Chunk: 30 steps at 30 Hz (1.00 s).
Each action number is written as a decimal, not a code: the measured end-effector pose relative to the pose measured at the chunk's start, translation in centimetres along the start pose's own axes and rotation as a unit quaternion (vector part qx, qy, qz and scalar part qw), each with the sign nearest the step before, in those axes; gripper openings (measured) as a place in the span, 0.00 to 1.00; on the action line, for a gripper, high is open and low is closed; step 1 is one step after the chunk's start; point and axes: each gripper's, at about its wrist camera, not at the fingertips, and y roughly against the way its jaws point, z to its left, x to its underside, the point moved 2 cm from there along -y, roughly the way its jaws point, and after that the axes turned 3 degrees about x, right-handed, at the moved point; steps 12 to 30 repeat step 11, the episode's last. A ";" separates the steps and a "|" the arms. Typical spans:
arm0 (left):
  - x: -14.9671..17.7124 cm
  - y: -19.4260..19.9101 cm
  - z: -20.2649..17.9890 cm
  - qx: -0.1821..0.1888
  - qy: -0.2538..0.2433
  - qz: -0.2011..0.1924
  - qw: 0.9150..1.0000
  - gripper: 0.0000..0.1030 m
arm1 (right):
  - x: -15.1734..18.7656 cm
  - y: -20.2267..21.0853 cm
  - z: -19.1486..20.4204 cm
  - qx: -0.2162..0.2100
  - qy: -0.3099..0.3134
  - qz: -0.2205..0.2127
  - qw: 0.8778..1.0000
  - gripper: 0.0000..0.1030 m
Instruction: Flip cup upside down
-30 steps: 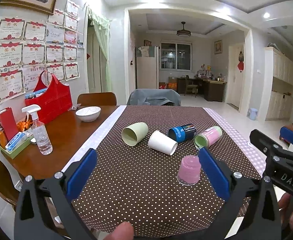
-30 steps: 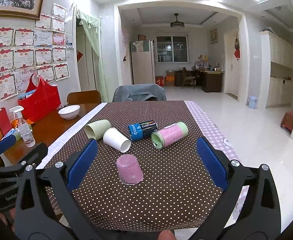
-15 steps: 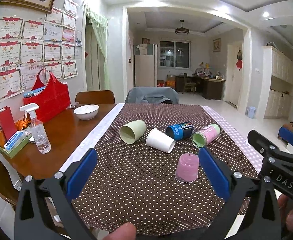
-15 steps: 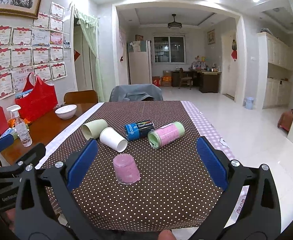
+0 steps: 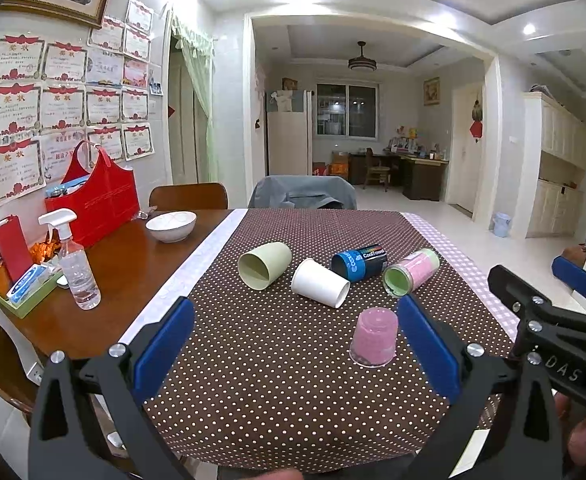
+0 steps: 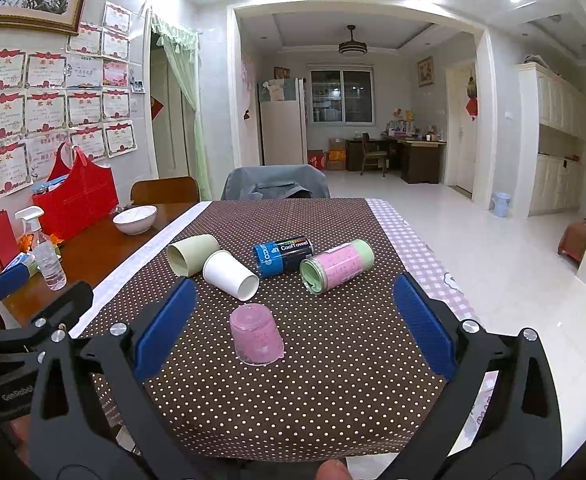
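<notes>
A pink plastic cup (image 5: 374,337) stands upside down, mouth on the brown dotted tablecloth (image 5: 277,368); it also shows in the right wrist view (image 6: 255,334). My left gripper (image 5: 293,340) is open and empty, held back near the table's front edge, the cup just inside its right finger. My right gripper (image 6: 291,326) is open and empty, with the cup ahead between its fingers but apart from them. Behind lie a green cup (image 5: 263,265), a white paper cup (image 5: 320,289), a blue can (image 5: 359,262) and a pink-green canister (image 5: 410,273), all on their sides.
On the bare wooden table (image 5: 117,280) at the left stand a white bowl (image 5: 171,226), a spray bottle (image 5: 75,266), a red bag (image 5: 93,202) and a tray of small items (image 5: 25,284). Chairs (image 5: 303,196) stand at the far edge.
Both grippers have drawn slightly back and up from the table; the pink cup stays upside down in place. Nothing else moved.
</notes>
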 end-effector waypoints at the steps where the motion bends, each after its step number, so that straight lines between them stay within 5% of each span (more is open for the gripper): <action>1: 0.0 0.1 0.1 0.002 0.002 -0.002 1.000 0.96 | 0.0 0.0 0.0 0.000 0.000 0.000 1.000 0.94; 30: 0.0 0.1 -0.1 -0.005 -0.004 0.003 1.000 0.96 | 0.0 0.1 -0.2 -0.006 -0.005 0.000 1.000 0.94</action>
